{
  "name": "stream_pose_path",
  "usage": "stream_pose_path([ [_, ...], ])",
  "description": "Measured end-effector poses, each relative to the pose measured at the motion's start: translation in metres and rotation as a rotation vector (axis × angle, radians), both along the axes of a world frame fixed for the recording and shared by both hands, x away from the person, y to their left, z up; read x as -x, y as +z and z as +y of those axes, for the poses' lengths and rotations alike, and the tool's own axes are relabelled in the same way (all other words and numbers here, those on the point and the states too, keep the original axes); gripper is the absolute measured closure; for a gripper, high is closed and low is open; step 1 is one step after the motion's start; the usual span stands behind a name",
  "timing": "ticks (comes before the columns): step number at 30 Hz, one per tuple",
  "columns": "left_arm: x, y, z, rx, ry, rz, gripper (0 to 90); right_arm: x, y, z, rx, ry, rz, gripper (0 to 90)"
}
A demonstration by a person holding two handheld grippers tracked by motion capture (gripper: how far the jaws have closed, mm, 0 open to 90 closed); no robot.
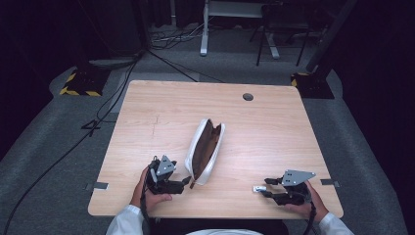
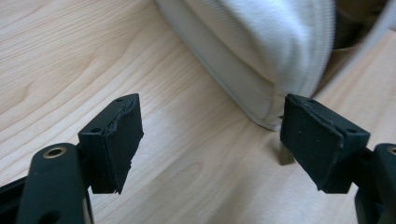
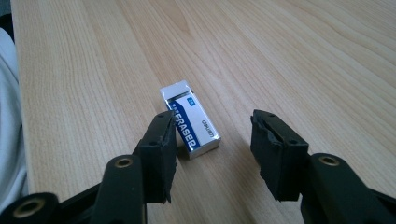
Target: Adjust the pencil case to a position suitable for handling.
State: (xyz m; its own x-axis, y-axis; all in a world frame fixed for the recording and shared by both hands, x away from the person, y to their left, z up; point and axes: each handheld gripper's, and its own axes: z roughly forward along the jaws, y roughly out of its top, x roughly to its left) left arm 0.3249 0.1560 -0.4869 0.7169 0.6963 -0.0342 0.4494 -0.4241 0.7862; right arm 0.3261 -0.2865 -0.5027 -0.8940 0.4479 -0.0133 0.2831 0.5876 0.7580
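The jaws of both grippers stand apart with nothing gripped, and we take the views in turn.

From the high view, we see the left gripper (image 1: 187, 180) held low over the near left part of the worktop (image 1: 274, 127), its tips pointing at the near end of a white pencil case (image 1: 205, 151). The case lies unzipped in the middle of the worktop, running away from us, its brown inside showing. The right gripper (image 1: 265, 188) sits near the front right edge, pointing left, with a small eraser (image 1: 259, 188) at its tips. A person's hands and white sleeves come in from the bottom edge.

In the left gripper view, we look between two black pads set wide apart. The rounded grey-white end of the pencil case (image 2: 261, 51) lies just beyond them, nearer the right pad, which sits close to the case's corner; we cannot tell whether it touches. Bare wood shows between the pads, and a small dark tab shows on the wood by the right pad.

In the right gripper view, the eraser (image 3: 190, 119), in a blue and white sleeve printed ERASER, lies flat on the wood. Its near end is beside the left pad, partly behind it, while the right pad stands well clear of it. The pads do not press on it.
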Motion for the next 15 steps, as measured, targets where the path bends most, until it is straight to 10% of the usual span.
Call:
stream_pose_path([
  [6,0.004,0.008,-0.003,0.08,-0.009,-0.003,20.7,0.0,0.0,0.0,-0.001,0.0,-0.002,51.3],
  [15,-0.004,0.013,-0.017,0.055,-0.003,-0.055,21.5,-0.001,0.0,-0.001,0.002,-0.029,-0.012,52.5],
])
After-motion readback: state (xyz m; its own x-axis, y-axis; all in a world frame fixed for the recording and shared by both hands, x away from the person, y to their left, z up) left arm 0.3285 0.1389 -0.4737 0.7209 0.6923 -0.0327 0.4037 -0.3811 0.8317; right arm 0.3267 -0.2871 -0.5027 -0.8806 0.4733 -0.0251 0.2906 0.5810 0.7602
